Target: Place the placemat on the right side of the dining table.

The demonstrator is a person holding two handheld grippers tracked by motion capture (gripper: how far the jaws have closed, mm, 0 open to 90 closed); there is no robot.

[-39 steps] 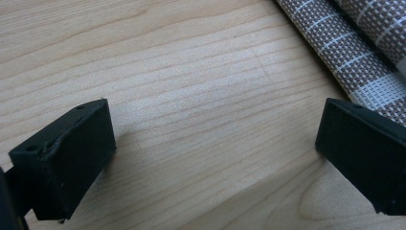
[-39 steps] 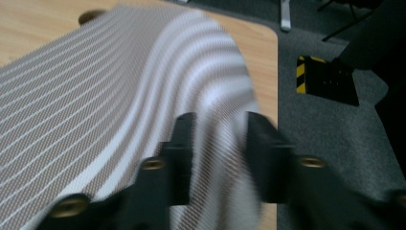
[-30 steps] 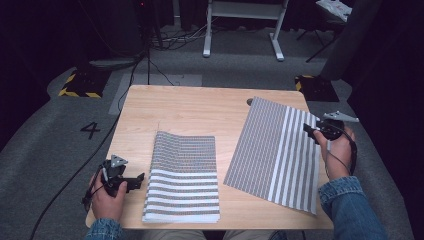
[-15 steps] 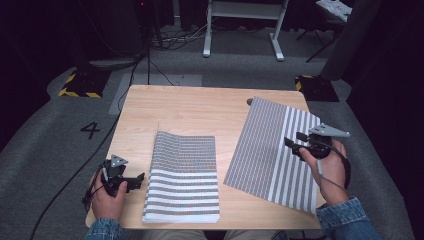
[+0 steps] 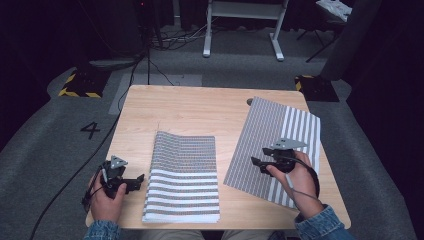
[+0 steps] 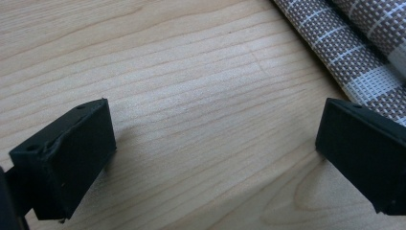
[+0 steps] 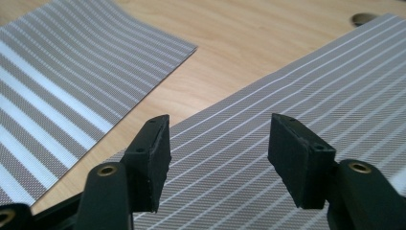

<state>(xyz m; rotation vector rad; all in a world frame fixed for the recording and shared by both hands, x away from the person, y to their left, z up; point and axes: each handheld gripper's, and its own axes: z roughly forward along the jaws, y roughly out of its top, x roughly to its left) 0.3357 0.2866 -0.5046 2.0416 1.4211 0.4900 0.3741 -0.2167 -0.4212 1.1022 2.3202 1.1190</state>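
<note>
Right tool [image 5: 257, 163] over the flat striped mat [image 5: 260, 135] on the right half of the table [image 5: 200, 107], near the mat's left edge; jaws have just been opening, nothing between them, pads clear of the weave. Left tool [image 5: 139, 179] low at the table's left front, jaws wide apart, empty, bare wood between them, just beside the folded striped mat [image 5: 182, 180]. The two mats lie apart, with wood between them.

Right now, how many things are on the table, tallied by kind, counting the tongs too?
Striped woven placemats: 2, the folded placemat and the flat placemat
Handheld tongs: 2, the left tongs and the right tongs
Total: 4
</note>
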